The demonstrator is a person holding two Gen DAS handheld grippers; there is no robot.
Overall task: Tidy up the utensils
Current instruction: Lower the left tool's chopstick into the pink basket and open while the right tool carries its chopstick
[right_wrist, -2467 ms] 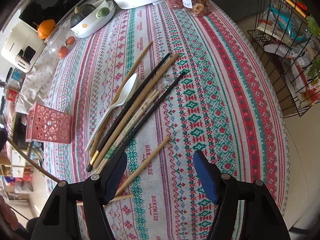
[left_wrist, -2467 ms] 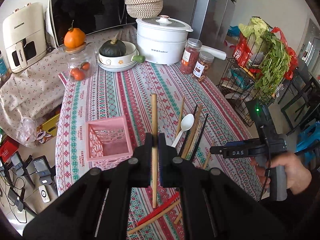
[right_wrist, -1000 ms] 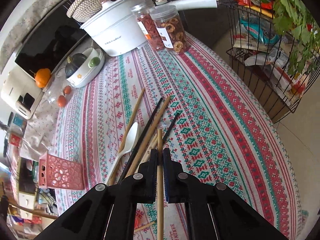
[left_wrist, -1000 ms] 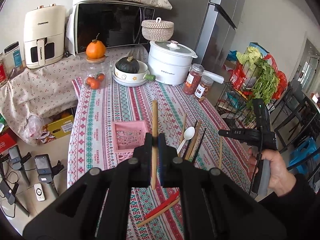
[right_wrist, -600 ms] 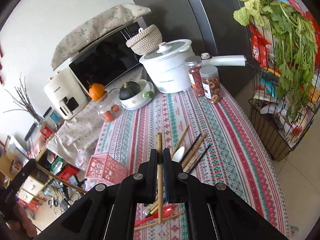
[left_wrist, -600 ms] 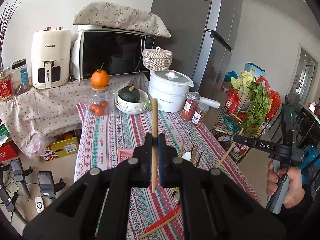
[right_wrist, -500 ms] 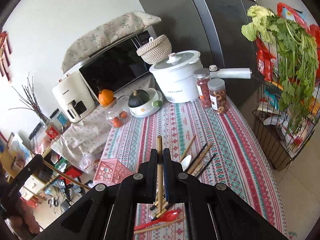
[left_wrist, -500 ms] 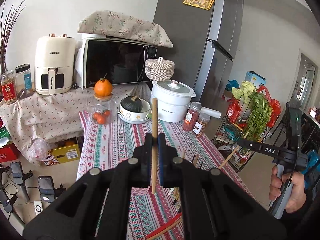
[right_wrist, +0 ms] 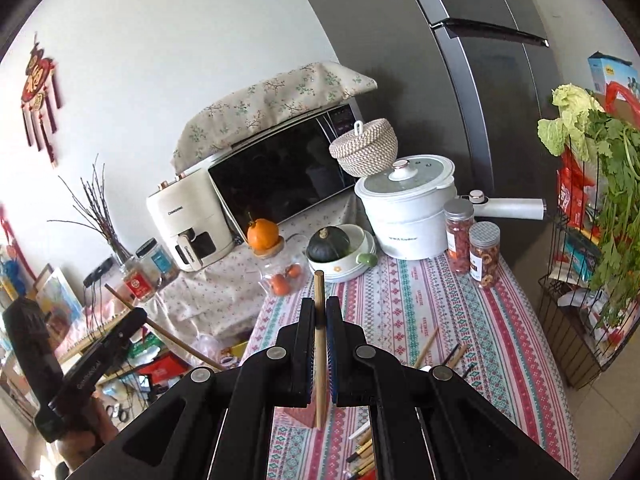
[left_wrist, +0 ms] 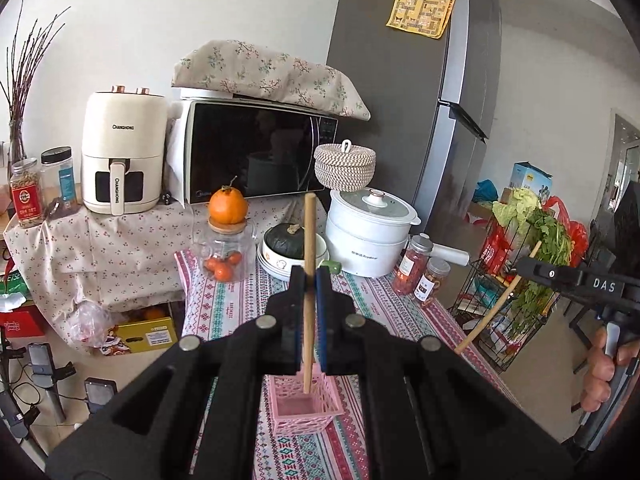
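Note:
My left gripper [left_wrist: 309, 276] is shut on a wooden chopstick [left_wrist: 308, 240] held upright, its lower end just over the open pink basket [left_wrist: 306, 410] on the patterned tablecloth. My right gripper [right_wrist: 319, 308] is shut on a second wooden chopstick [right_wrist: 319, 292], also upright, high above the table. The right gripper with its chopstick [left_wrist: 494, 308] shows at the right of the left wrist view. Several loose chopsticks [right_wrist: 430, 346] and a white spoon tip [right_wrist: 360, 434] lie on the cloth. The basket is mostly hidden behind my right gripper's jaws.
At the table's far end stand a white pot [left_wrist: 370, 240], two spice jars [left_wrist: 416, 270], a bowl with a squash [left_wrist: 290, 248] and a glass jar topped by an orange [left_wrist: 226, 240]. A wire rack with greens [left_wrist: 532, 264] stands at the right; microwave [left_wrist: 256, 156] behind.
Both grippers have risen well above the table. The right gripper closed on a chopstick and lifted it. The left chopstick now hangs over the pink basket.

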